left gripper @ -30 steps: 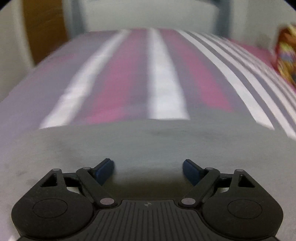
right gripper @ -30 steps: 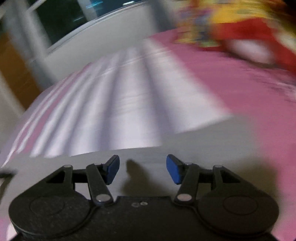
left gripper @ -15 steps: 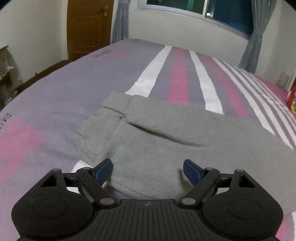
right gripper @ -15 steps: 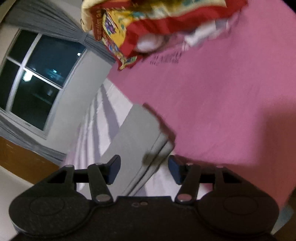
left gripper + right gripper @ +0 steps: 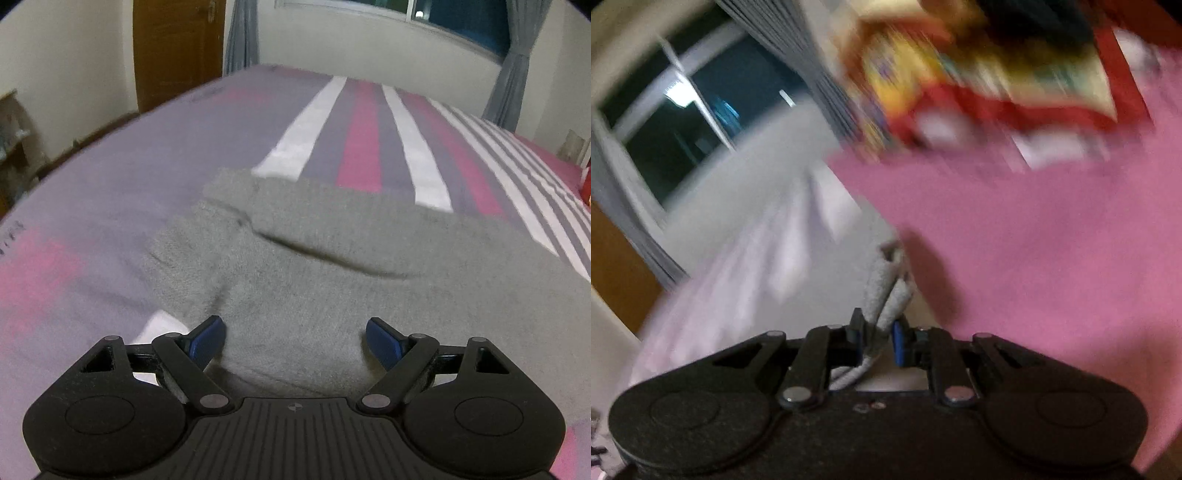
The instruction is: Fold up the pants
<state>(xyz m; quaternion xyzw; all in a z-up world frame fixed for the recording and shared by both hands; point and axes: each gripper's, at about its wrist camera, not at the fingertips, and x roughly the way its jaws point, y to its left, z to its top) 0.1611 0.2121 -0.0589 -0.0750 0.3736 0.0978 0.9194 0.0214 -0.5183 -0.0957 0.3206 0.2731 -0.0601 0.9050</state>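
Note:
Grey pants (image 5: 332, 280) lie folded lengthwise on the striped bed, waist end toward the left. My left gripper (image 5: 295, 341) is open and empty, its blue fingers spread just above the near part of the pants. In the right wrist view my right gripper (image 5: 879, 341) is shut on the stacked hem edges of the grey pants (image 5: 886, 291), which stick up between the blue pads. That view is motion-blurred.
The bed cover (image 5: 362, 147) has pink, grey and white stripes and a plain pink part (image 5: 1052, 251). A colourful red and yellow pillow or bag (image 5: 979, 81) lies at the far side. A wooden door (image 5: 177, 48), a window (image 5: 694, 122) and curtains stand behind the bed.
My right gripper has closed on the pants' hem edges; it was open half a second ago. My left gripper has stayed open above the pants, having pulled back from them a second ago.

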